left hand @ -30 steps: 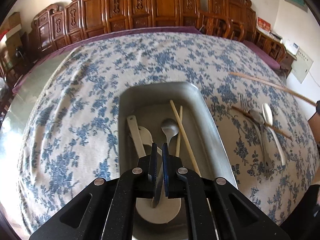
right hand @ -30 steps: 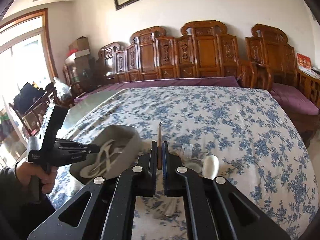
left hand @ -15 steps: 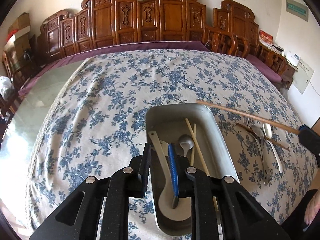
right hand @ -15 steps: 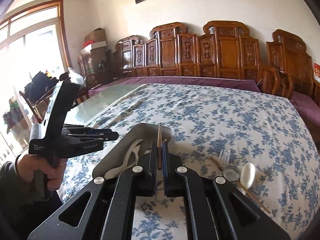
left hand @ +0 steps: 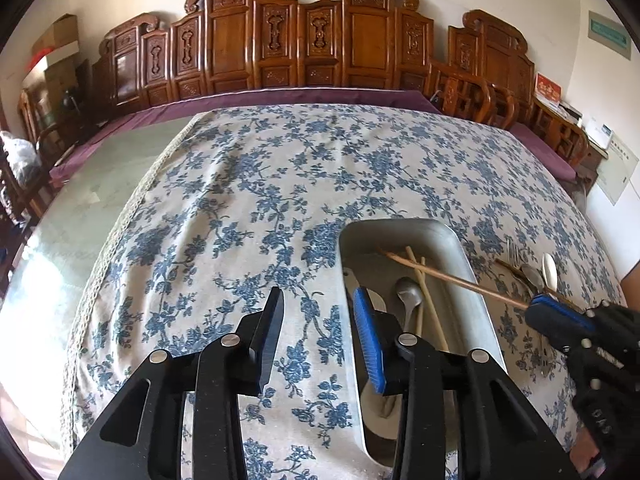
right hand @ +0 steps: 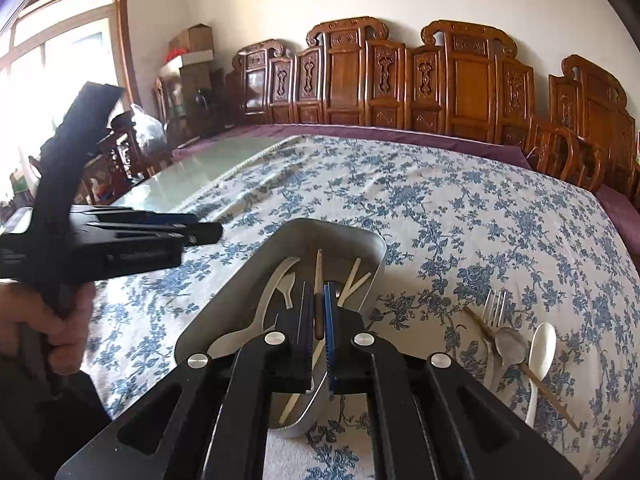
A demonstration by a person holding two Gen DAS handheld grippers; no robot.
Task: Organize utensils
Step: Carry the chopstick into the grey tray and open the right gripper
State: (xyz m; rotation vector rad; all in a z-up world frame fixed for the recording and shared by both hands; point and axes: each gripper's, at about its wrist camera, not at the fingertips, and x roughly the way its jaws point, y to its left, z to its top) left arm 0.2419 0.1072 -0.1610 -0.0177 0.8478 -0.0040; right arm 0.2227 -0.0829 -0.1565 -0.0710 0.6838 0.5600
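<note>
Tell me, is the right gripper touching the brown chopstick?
Touching. The right wrist view shows the right gripper with its jaws shut on the brown chopstick, whose tip reaches over the metal tray.

I see a matt brushed-metal tray (left hand: 472, 280), a soft blue-flowered cotton cloth (left hand: 248, 200), a wooden chopstick (right hand: 318, 300) in my ribbed blue pads (right hand: 329, 320), glossy carved wooden chairs (left hand: 320, 40).

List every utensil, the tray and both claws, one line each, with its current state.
Left claw: open, empty; its jaws have just been opening.
Right claw: shut on brown chopstick, tip over the tray.
Metal tray: on tablecloth, partly filled.
Metal spoon: lying in tray.
Pale chopsticks: lying in tray.
White spoon: on cloth, outside tray.
Fork: on cloth, outside tray.
</note>
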